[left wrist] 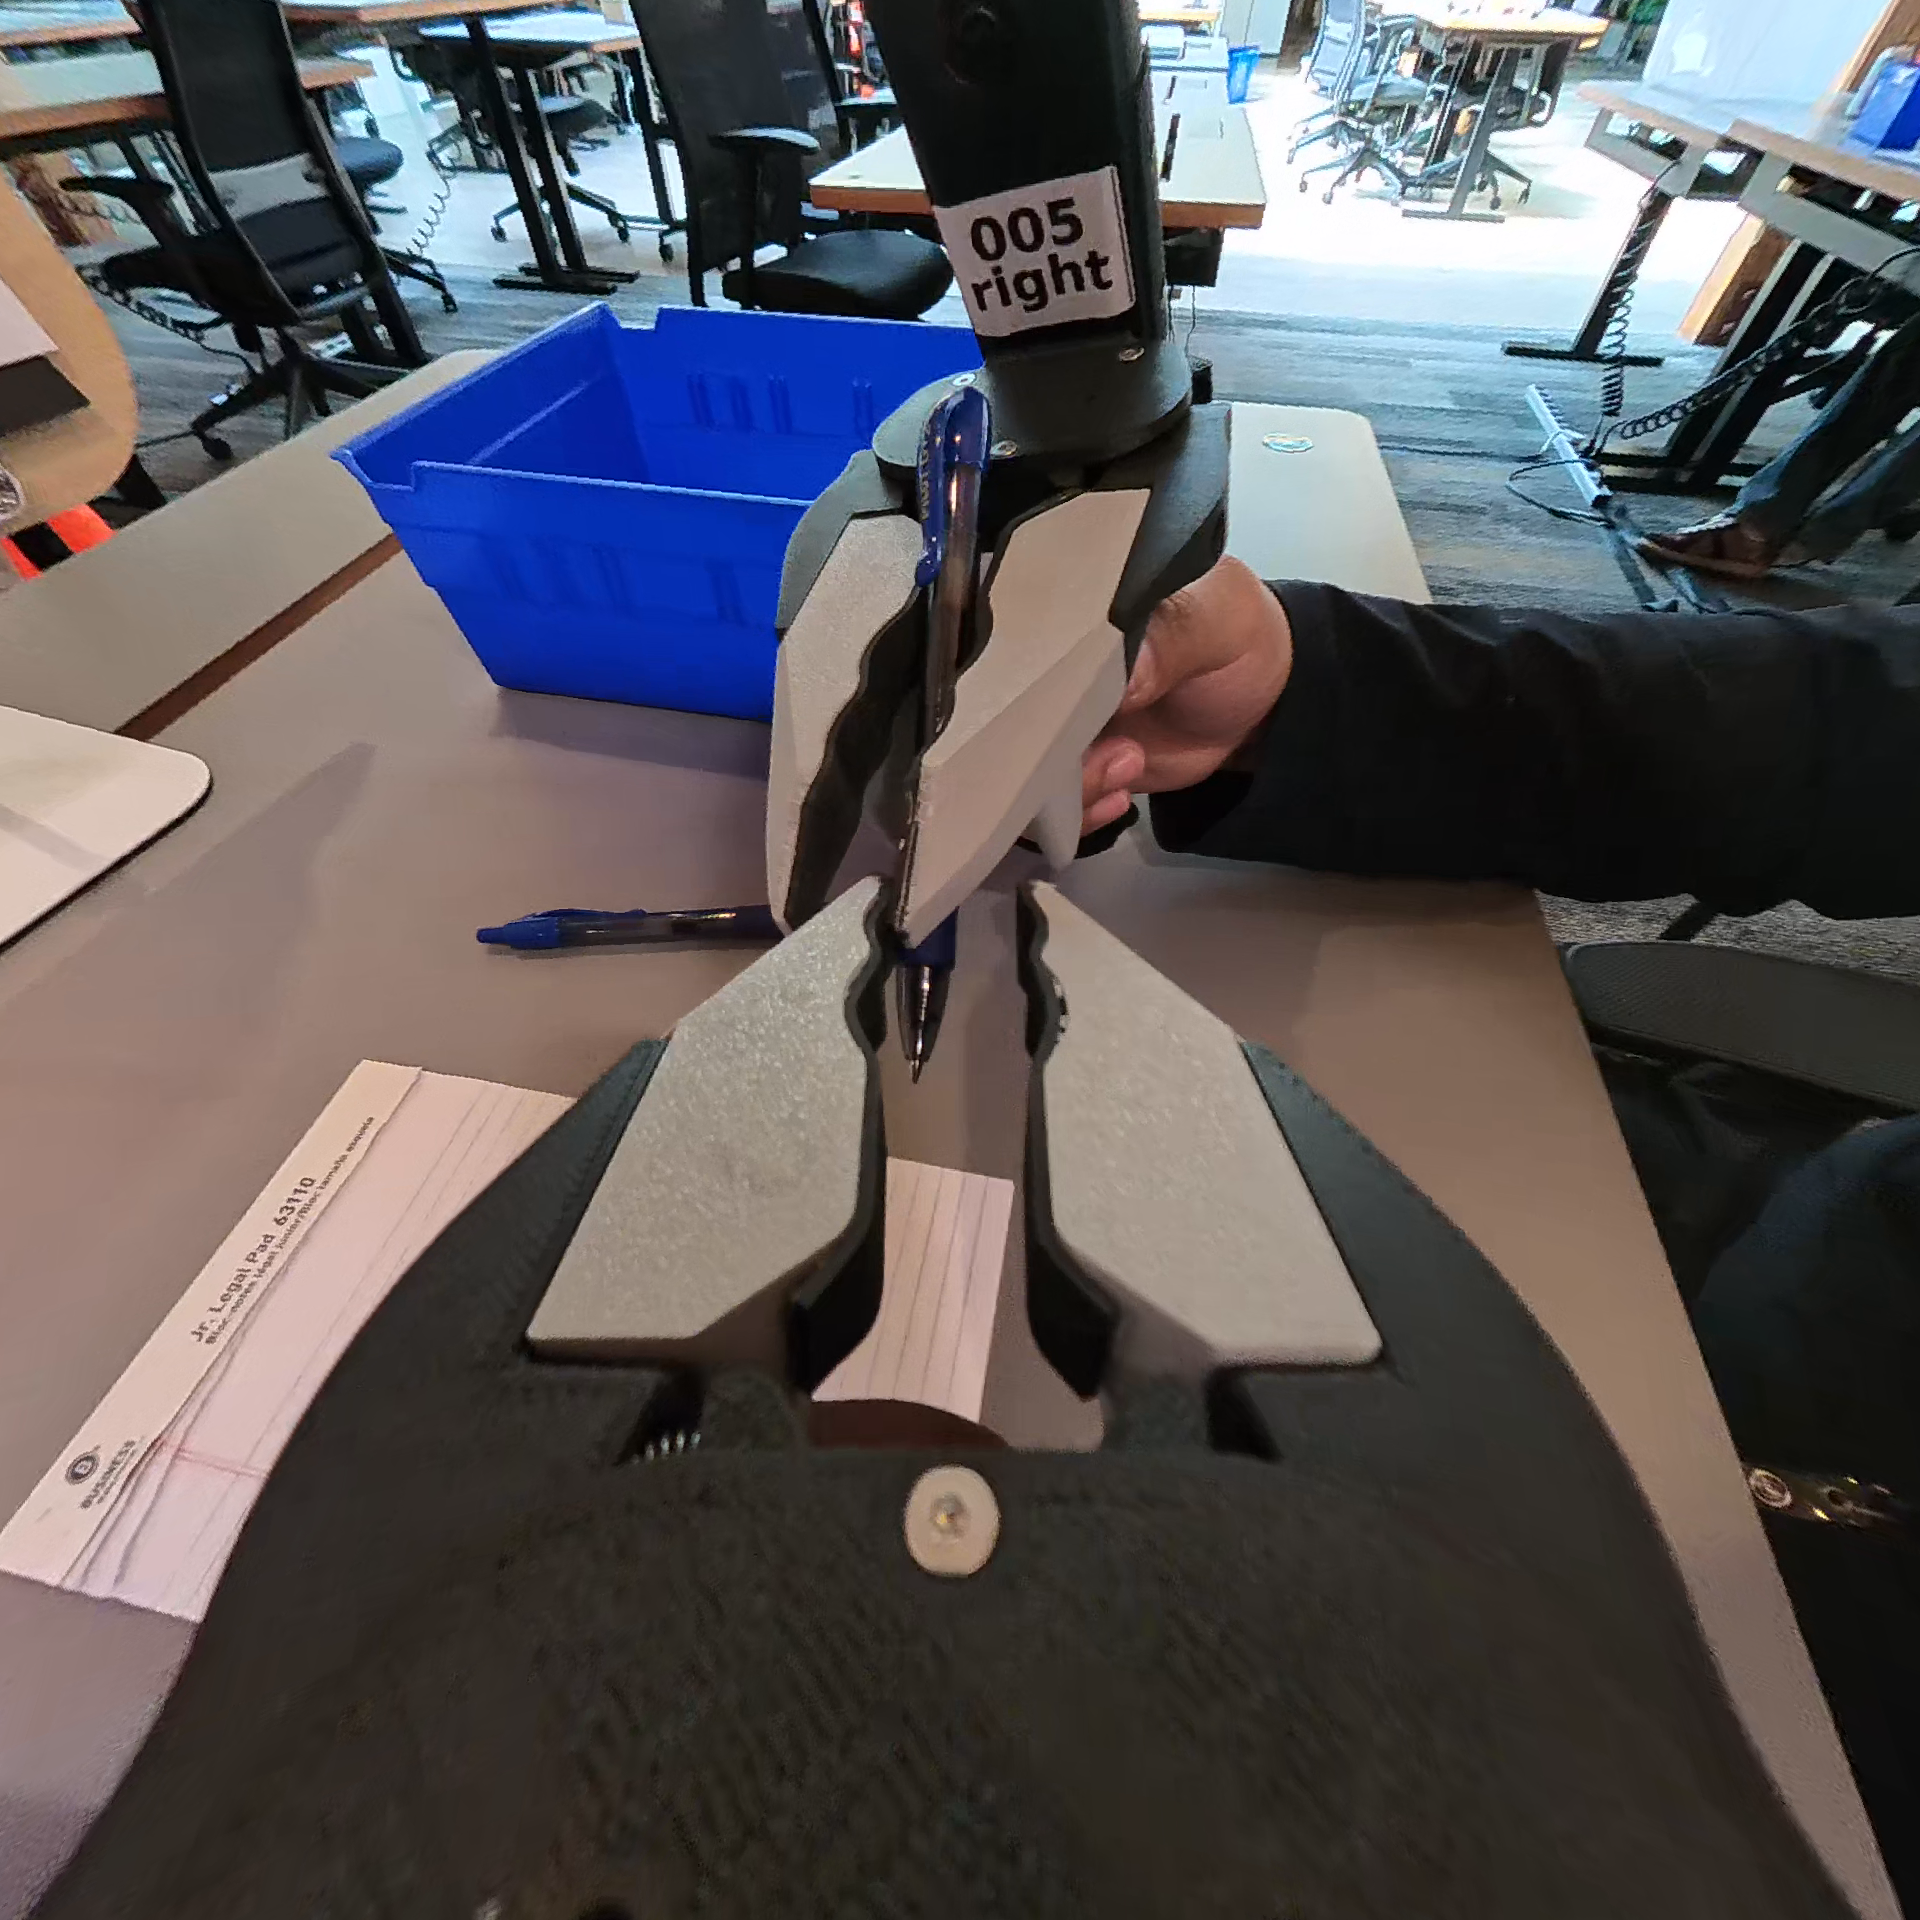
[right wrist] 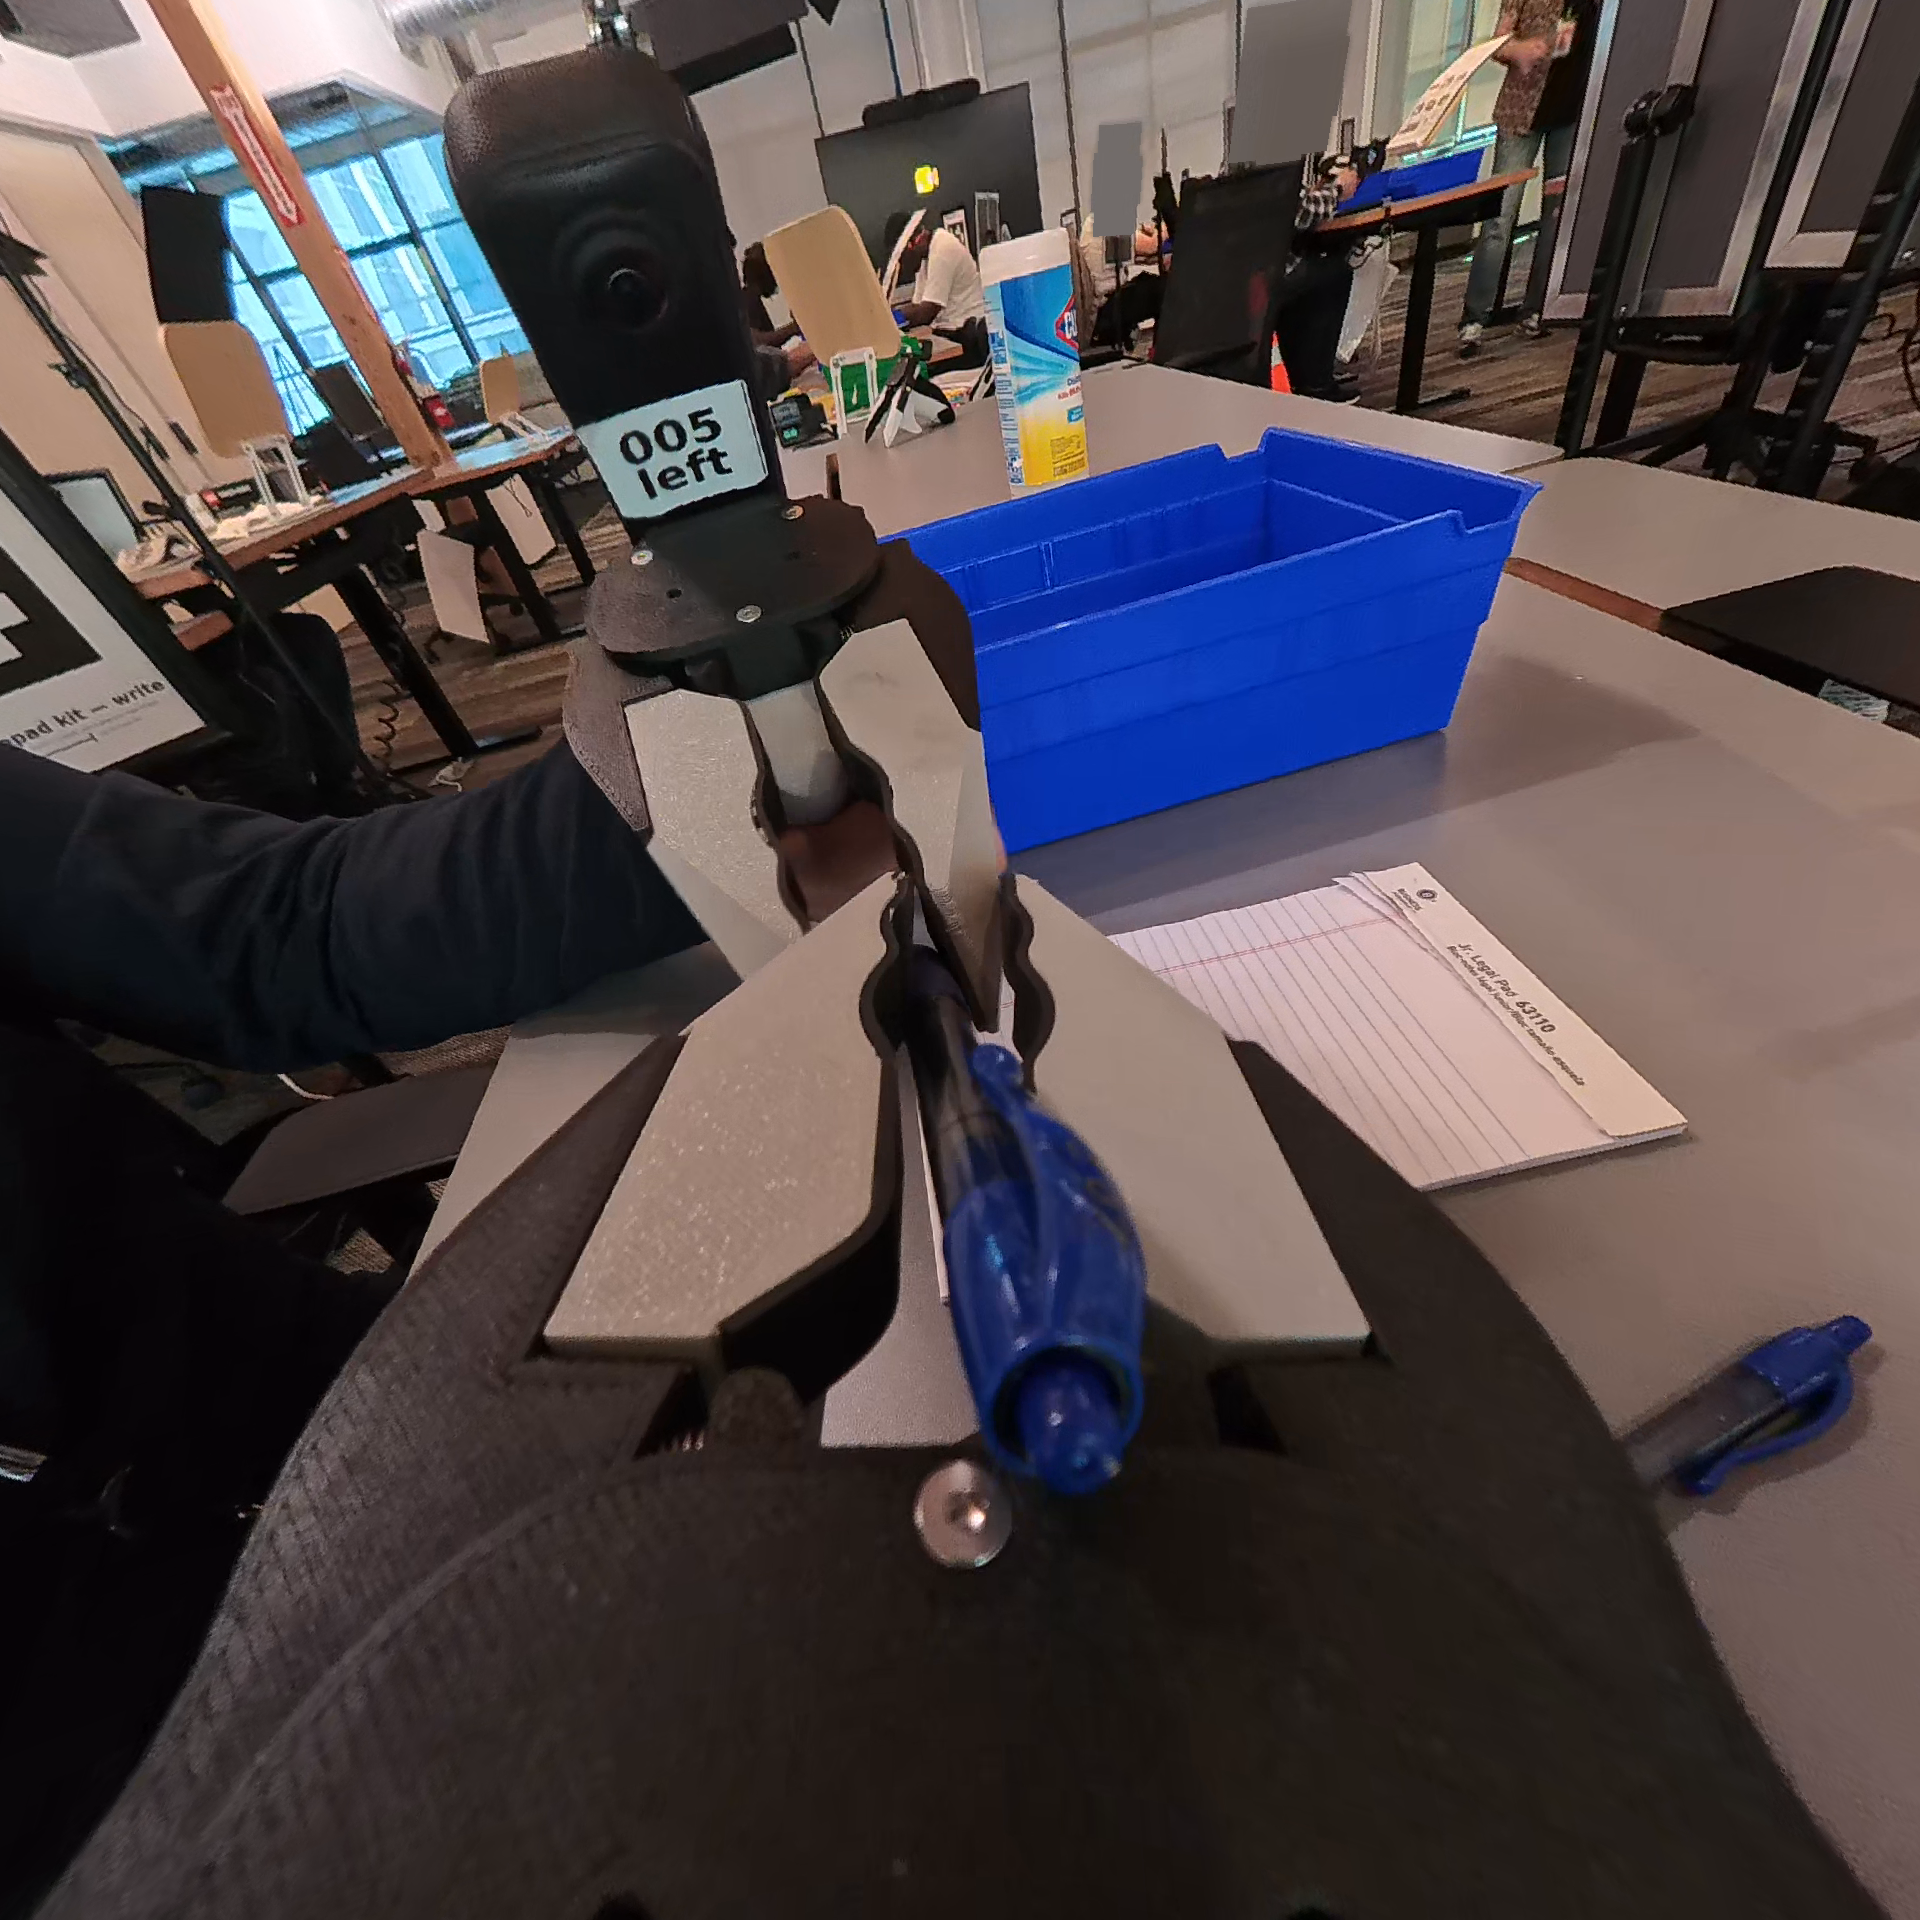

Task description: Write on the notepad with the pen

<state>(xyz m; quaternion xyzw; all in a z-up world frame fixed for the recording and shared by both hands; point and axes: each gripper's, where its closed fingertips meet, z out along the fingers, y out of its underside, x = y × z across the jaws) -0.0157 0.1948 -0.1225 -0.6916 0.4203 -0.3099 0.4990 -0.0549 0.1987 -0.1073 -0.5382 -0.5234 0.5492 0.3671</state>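
Observation:
My right gripper (right wrist: 951,935) is shut on a blue pen (right wrist: 1039,1247). In the left wrist view it (left wrist: 894,904) comes down from above with the pen (left wrist: 951,582) upright and the tip pointing down. My left gripper (left wrist: 951,914) is open, and the pen tip hangs between its fingertips without touching them. A white lined notepad (left wrist: 940,1278) lies on the grey table (left wrist: 416,831) under my left gripper. In the right wrist view the notepad (right wrist: 1403,1018) lies to the right and the left gripper (right wrist: 873,894) faces me.
A second blue pen (left wrist: 634,925) lies on the table beyond the pad; it also shows in the right wrist view (right wrist: 1766,1403). An empty blue bin (left wrist: 623,520) stands behind. A wipes canister (right wrist: 1039,364) stands past the bin. A white flat device (left wrist: 83,810) lies at the left edge. Left tips and right tips are each some 40 cm from the white flat device (left wrist: 83,810).

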